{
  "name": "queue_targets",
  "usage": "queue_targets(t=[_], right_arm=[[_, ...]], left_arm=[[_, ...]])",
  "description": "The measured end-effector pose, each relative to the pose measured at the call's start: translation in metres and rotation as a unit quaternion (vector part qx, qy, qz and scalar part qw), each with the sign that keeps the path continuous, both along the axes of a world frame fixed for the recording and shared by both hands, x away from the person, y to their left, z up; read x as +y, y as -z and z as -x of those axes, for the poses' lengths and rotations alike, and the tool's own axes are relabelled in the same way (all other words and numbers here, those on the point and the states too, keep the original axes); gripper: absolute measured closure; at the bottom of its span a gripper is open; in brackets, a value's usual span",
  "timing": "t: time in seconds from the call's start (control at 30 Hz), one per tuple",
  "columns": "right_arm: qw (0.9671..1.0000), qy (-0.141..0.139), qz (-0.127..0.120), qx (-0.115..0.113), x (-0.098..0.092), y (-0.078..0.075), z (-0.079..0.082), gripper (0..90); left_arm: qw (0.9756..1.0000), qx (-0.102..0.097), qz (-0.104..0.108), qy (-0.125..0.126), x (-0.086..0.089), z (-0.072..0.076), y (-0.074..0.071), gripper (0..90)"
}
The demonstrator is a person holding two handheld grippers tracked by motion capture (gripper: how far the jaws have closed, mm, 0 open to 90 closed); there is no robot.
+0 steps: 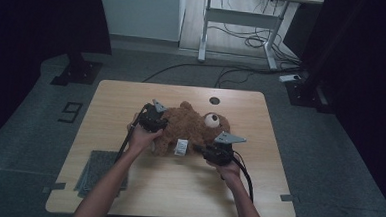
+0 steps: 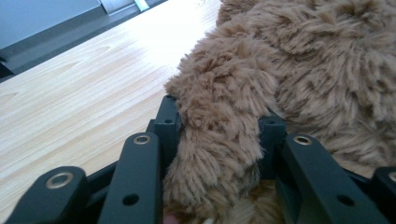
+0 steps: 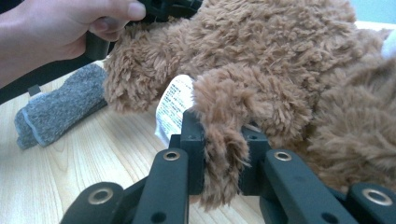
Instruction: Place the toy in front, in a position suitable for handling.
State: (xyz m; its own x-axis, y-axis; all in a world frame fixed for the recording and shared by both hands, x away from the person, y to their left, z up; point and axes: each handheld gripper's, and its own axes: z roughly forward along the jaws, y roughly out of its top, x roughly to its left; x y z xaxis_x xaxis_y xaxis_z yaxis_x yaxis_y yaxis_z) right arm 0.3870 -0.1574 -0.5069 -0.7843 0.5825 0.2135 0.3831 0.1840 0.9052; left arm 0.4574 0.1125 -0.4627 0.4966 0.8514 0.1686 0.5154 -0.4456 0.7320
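Observation:
A brown plush teddy bear (image 1: 190, 126) lies on the wooden table (image 1: 177, 188), its head with a big white eye (image 1: 211, 120) to the right. My left gripper (image 1: 161, 124) is at the bear's left side. In the left gripper view its jaws press on a furry limb (image 2: 219, 93), so the left gripper (image 2: 219, 123) is shut on it. My right gripper (image 1: 199, 148) is at the bear's near side, beside a white label (image 1: 181, 147). The right gripper (image 3: 224, 135) squeezes another furry limb (image 3: 243, 93), next to the label (image 3: 173, 105).
A grey knit cloth (image 1: 97, 171) lies at the table's near left; it lies past the bear in the right gripper view (image 3: 60, 112). A round cable hole (image 1: 214, 100) sits near the far edge. Beyond the table are cables on the floor and a white desk frame (image 1: 240, 21).

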Motion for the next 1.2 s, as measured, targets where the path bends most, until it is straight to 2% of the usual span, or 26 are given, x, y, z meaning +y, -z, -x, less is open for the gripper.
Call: queue_targets(t=[0.13,0.3,0.37,0.67,0.73,0.87,1.03,1.07,1.2], right_arm=[[1.0000,0.000,0.005,0.002,0.000,0.004,-0.001,76.7],[0.9999,0.000,-0.002,0.011,-0.002,0.009,-0.002,76.5],[0.9999,-0.007,0.010,0.011,0.002,0.011,-0.001,76.4],[0.9997,-0.014,0.013,0.014,0.007,0.013,0.001,76.4],[0.9993,-0.024,0.027,0.009,0.011,0.013,0.004,76.2],[0.9993,-0.024,0.026,0.012,0.010,0.015,0.002,75.7],[0.9995,-0.005,0.028,0.012,0.005,0.019,0.001,71.2],[0.9994,0.004,0.032,0.008,0.004,0.020,0.002,67.9],[0.9993,0.003,0.036,0.002,0.001,0.021,0.005,65.8]], left_arm=[[1.0000,0.005,-0.001,0.000,-0.001,0.000,0.004,62.3],[0.9999,0.012,-0.005,0.001,0.001,0.000,0.009,60.7],[0.9998,0.015,-0.013,0.004,0.000,0.001,0.009,60.4],[0.9995,0.026,-0.011,0.010,0.002,0.000,0.013,57.9],[0.9995,0.027,-0.011,0.011,0.002,0.001,0.014,57.6],[0.9995,0.027,-0.009,0.011,0.003,0.003,0.014,56.4],[0.9995,0.031,-0.007,0.001,0.006,0.003,0.014,48.9],[0.9994,0.033,-0.005,-0.004,0.008,0.003,0.013,44.1],[0.9995,0.033,-0.001,-0.004,0.009,0.005,0.009,39.4]])
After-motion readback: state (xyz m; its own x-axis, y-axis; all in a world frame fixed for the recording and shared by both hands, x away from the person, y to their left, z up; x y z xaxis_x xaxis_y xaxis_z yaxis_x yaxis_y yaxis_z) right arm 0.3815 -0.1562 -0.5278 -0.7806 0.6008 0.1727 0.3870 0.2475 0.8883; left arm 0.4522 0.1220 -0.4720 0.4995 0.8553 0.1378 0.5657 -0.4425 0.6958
